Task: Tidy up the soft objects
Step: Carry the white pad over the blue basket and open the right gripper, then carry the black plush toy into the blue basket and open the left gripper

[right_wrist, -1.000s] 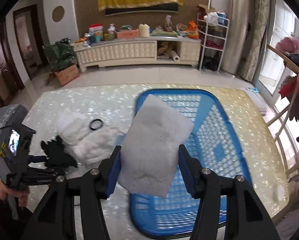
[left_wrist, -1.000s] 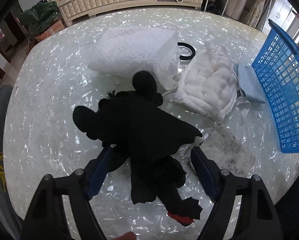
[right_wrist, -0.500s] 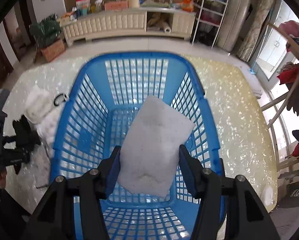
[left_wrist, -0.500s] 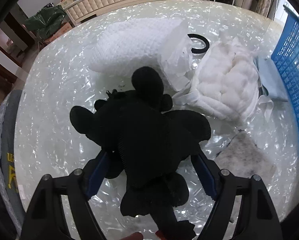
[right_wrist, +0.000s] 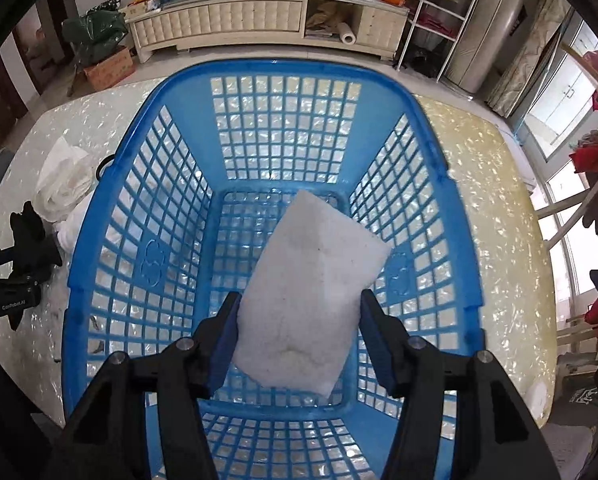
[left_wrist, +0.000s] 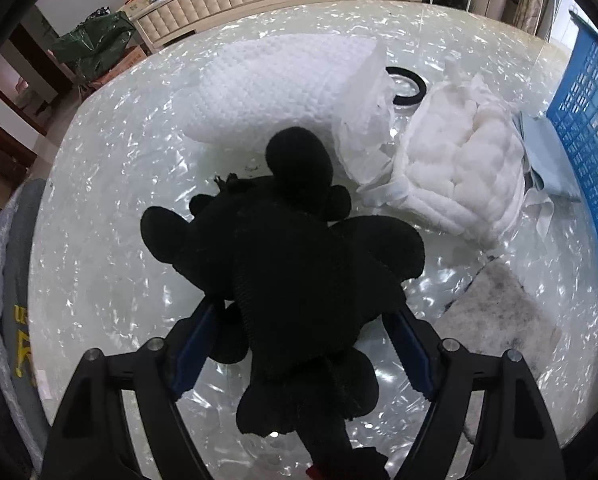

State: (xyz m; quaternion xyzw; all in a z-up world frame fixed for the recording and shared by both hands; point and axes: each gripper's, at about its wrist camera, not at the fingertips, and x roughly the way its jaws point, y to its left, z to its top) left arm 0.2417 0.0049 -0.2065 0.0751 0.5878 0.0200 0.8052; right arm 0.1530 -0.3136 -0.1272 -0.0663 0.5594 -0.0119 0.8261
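Right gripper [right_wrist: 299,332] pinches a white pad [right_wrist: 311,300] between both fingers, holding it above the open blue basket [right_wrist: 111,240]. The basket floor lies straight ahead of and below the fingers, so a release should drop the pad inside. The pad's long axis runs forward from the jaws, tilted a bit right, with its far end pointing at the basket's far wall.

Left gripper [left_wrist: 303,340] is closed around a black plush toy [left_wrist: 291,264], held over the table [left_wrist: 99,248]. The toy's body extends forward past the fingertips. The basket sits far right of these tongs, so the right hand is nearer. Ahead lie a white pillow [left_wrist: 283,84], a white quilted pad [left_wrist: 463,172] and a black ring [left_wrist: 411,88].
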